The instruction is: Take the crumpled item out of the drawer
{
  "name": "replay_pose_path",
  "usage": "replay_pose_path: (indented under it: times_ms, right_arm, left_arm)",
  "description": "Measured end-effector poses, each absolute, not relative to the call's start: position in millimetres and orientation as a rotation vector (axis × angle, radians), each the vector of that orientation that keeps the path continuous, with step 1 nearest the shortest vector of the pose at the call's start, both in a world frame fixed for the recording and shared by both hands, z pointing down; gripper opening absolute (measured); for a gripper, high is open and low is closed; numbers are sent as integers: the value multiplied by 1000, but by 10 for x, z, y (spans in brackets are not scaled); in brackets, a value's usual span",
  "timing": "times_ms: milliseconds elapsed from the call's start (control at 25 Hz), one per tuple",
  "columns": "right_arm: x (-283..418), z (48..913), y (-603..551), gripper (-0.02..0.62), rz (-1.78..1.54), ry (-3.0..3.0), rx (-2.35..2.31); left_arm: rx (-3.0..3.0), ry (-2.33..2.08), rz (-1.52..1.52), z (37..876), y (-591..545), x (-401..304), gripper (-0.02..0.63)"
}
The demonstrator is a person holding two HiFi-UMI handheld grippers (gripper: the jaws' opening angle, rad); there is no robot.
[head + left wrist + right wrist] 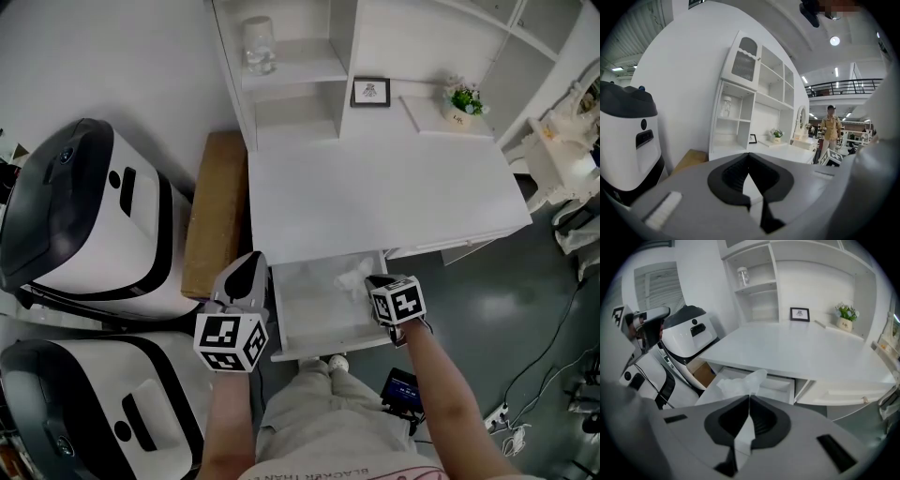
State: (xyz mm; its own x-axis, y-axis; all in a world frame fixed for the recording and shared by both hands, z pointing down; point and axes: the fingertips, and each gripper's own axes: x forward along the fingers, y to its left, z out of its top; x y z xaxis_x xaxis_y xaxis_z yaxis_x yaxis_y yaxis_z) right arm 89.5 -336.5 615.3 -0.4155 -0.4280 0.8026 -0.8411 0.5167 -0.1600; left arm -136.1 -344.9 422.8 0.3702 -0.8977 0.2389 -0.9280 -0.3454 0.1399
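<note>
The right gripper [749, 396] has its jaws pressed together on the crumpled white paper [740, 382], which bunches out past the tips over the open drawer [309, 305] under the white desk [375, 187]. In the head view the paper sits at the drawer's right side, near the back. Whether it has lifted off the drawer floor is hard to tell from either view. The left gripper [749, 156] hovers at the drawer's left front corner, its jaws closed on nothing, with only the desk showing beyond them. The likely trouble, as I judge it, is the grip: only a thin fold seems to be pinched, so a quick pull could tear it or let it slide free and drop back in. The loose bulk could also snag under the desk's front edge if the path rises too near it, and the right gripper is close enough to the drawer's right wall to knock it. Counted: one crumpled paper, one open drawer, two grippers, one glass jar [259, 45] on a shelf, one picture frame [370, 91], one potted plant [462, 98], one cardboard box [214, 211] beside the desk, and two white-and-black machines [84, 216] at the left.
</note>
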Motion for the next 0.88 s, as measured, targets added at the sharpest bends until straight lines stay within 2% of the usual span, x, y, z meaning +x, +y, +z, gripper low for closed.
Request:
replay_pose_path:
  times_ms: [880]
  right_arm:
    - [868, 4329, -3448, 14, 519, -2379, 1181]
  left_arm:
    - [2507, -1686, 73, 3529, -3402, -1150, 9]
